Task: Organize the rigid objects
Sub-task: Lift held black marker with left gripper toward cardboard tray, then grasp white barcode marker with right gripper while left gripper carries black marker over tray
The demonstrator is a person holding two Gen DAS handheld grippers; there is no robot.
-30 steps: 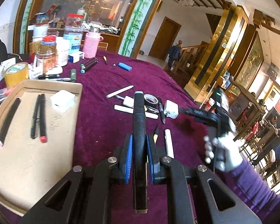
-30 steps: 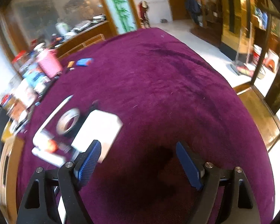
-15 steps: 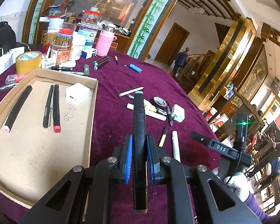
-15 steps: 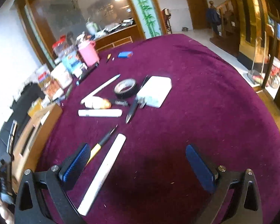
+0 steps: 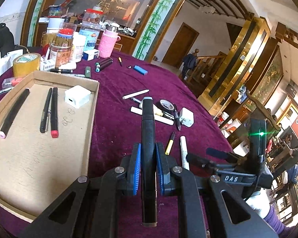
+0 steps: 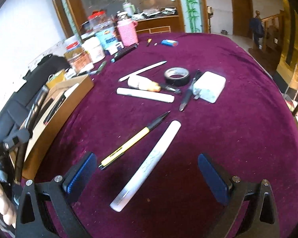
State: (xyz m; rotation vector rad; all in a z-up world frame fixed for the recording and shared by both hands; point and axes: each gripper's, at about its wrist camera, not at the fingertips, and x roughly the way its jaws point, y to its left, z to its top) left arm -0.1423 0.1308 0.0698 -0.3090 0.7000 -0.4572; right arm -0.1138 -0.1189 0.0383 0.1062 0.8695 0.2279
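1. The left gripper [image 5: 148, 164] had its jaws pinching a black marker [image 5: 148, 138] at mid-length, the marker running up the centre of the left wrist frame; the tray [image 5: 89, 130] lay at left of that frame, already carrying pens and a white cube [image 5: 77, 98].
2. The step in hand looked to be carrying the marker across to the tray; a good placement would lay it parallel to the pens there, low over the cardboard before release, so it could not roll.
3. The right gripper [image 6: 149, 170] had its jaws spread wide and held nothing; in the right wrist frame a white marker [image 6: 149, 164] lay between them at lower centre, with a yellow pen [image 6: 133, 140] just beside it on the left.
4. For that grasp the jaws probably needed turning square across the white marker; otherwise the left pad could catch the yellow pen as well.
5. The counter [image 6: 238, 129] was cloth-covered, so a low approach risked snagging the pads.
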